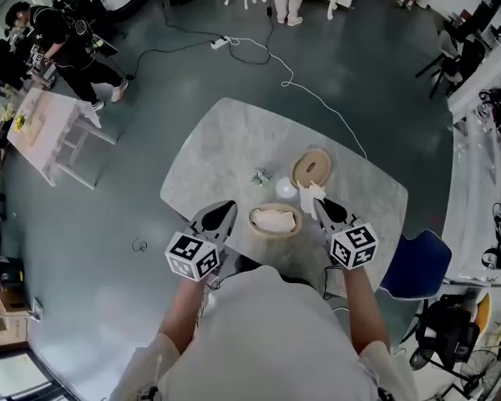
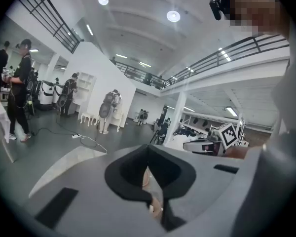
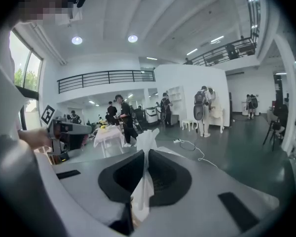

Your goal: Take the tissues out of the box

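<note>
The right gripper (image 1: 317,205) hangs over the counter (image 1: 225,149) between the open oval wooden box (image 1: 255,222) and its lid (image 1: 301,174), which lies flat just beyond. Its fingers (image 3: 160,174) are closed on a white tissue (image 3: 147,142). In the right gripper view the sheet runs up through the slit between them and stands crumpled above the tips, while its lower end is lost in shadow at the gripper's body. From the head view that tissue (image 1: 310,194) is a small white tuft at the finger ends, clear of the box and apart from the pale stack of tissues (image 1: 274,219) lying inside it.

The left gripper (image 1: 228,208) sits just left of the box, not touching it. Its fingers (image 2: 133,172) meet at the tips with nothing clearly gripped. A tan sliver shows through the narrow gap lower down, too little to identify.

Behind the box stand a round white object (image 1: 285,188) and a small greenish thing (image 1: 260,176), both too small to name. The person's torso hides the near edge of the counter. A blue chair (image 1: 417,266) shows partly past the right-hand corner.
</note>
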`<state>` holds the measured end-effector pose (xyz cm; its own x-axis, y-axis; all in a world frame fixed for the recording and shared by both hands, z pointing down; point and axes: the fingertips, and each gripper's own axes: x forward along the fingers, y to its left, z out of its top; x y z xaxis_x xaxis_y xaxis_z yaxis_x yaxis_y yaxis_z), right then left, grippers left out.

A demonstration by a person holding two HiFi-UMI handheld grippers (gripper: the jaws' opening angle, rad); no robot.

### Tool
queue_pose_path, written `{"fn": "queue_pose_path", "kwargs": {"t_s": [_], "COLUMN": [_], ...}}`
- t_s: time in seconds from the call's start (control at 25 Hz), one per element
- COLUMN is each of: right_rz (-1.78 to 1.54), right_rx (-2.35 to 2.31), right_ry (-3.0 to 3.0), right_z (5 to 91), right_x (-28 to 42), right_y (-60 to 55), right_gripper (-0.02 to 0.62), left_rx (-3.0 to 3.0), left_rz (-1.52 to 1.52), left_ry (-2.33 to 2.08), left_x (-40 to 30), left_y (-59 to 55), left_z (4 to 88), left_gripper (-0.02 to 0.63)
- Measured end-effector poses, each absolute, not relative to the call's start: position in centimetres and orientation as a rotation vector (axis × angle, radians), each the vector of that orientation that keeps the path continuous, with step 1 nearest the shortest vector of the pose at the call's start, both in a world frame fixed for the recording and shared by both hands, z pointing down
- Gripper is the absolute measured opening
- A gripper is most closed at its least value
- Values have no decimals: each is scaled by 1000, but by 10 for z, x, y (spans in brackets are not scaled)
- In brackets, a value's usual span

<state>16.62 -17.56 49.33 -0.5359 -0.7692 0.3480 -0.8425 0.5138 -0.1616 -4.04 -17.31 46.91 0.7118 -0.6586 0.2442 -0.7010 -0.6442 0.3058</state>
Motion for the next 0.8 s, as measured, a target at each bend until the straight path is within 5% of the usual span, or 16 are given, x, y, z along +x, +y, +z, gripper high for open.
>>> {"fn": "queue_pose_path", "kwargs": {"t_s": [0.8], "right_rz": [130], "right_rx": [1831], "right_ry": [-2540], "right_z": [380], "right_x": [244], "right_y": [-123], "right_gripper": [41], "left_rx": [2691], "left_rz": [110], "left_ry": [-1044], "left_x": [-24], "left_y": [-172], "left_z": [421], "left_gripper": [9]}}
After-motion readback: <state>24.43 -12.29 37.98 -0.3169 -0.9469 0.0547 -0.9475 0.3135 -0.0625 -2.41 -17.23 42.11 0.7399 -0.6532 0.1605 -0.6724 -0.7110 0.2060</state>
